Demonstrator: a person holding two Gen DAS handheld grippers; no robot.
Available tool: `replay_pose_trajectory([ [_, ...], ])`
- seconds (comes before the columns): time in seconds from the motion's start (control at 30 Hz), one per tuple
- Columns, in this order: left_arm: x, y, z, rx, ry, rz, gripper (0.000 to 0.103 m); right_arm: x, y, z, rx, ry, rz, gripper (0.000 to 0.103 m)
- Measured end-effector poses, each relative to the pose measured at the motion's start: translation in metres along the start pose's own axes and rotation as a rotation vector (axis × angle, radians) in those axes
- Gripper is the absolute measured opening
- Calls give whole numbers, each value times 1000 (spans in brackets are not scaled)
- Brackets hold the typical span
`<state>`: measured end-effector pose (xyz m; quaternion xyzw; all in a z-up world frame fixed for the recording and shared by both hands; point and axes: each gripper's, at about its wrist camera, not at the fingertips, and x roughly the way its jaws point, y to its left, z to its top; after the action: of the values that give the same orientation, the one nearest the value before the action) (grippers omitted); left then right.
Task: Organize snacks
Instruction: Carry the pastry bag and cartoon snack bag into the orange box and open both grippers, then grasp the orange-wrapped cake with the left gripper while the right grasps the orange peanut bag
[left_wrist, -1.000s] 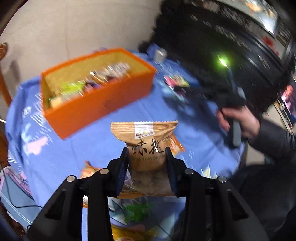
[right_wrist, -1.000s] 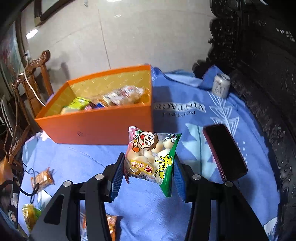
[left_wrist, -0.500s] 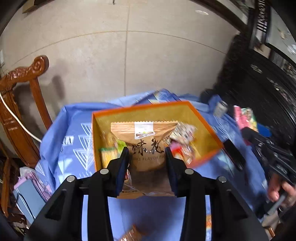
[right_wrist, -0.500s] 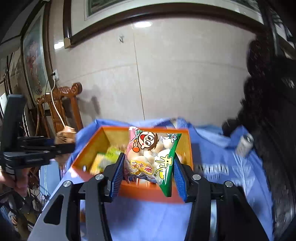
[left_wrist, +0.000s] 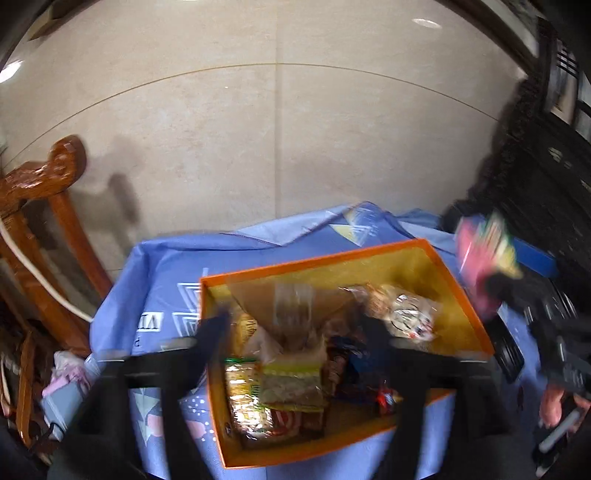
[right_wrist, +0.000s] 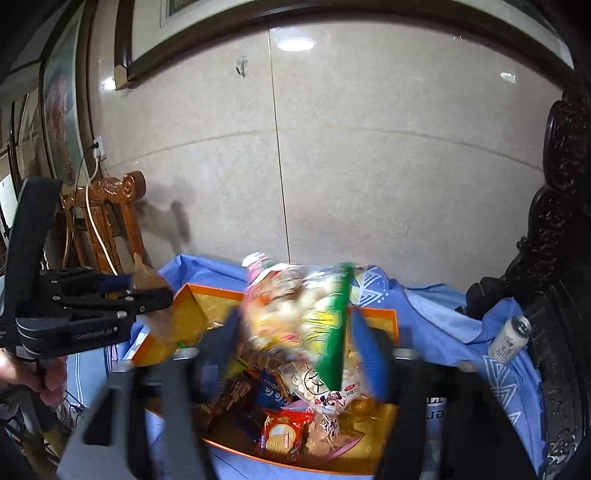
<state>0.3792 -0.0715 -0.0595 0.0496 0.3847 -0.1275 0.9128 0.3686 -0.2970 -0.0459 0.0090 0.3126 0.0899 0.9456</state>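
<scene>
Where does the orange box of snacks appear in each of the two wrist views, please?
Left wrist: orange box sits lower centre, beyond the left gripper.
Right wrist: orange box sits bottom centre, partly behind the right gripper.
Shared landmark: carved wooden chair, at left.

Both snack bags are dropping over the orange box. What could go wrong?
1. The brown bag falls between the opening left gripper jaws onto piled snacks, so it might slide or tip.
2. The green-edged bag leaving the opening right gripper is above the orange box's far edge and could catch the rim or spill onto the blue cloth.
</scene>
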Motion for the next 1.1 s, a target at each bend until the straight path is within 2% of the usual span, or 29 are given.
replay_pose_trajectory([
  [0.07,-7,2,-1,-22,-53,36,99,-2,1,-3,11,-4,13,91],
  [0.23,-5,-1,-1,-7,-20,24,99,-6,9,-13,2,11,22,91],
  [0.37,-15,-4,-7,-6,-24,17,99,-18,13,-21,0,9,31,91],
  [0.67,-37,-10,-36,-4,8,11,99,-67,19,-49,18,13,69,91],
  [0.77,-52,-10,-52,-7,6,-1,99,-91,23,-70,11,19,101,91],
  [0.87,-67,-5,-74,-6,0,-9,99,-102,27,-110,-33,87,117,91],
  [1.03,-78,9,-118,-20,55,-16,99,-89,32,-202,-144,305,144,91],
  [1.1,-81,15,-137,-18,74,-11,99,-79,31,-228,-153,371,154,91],
])
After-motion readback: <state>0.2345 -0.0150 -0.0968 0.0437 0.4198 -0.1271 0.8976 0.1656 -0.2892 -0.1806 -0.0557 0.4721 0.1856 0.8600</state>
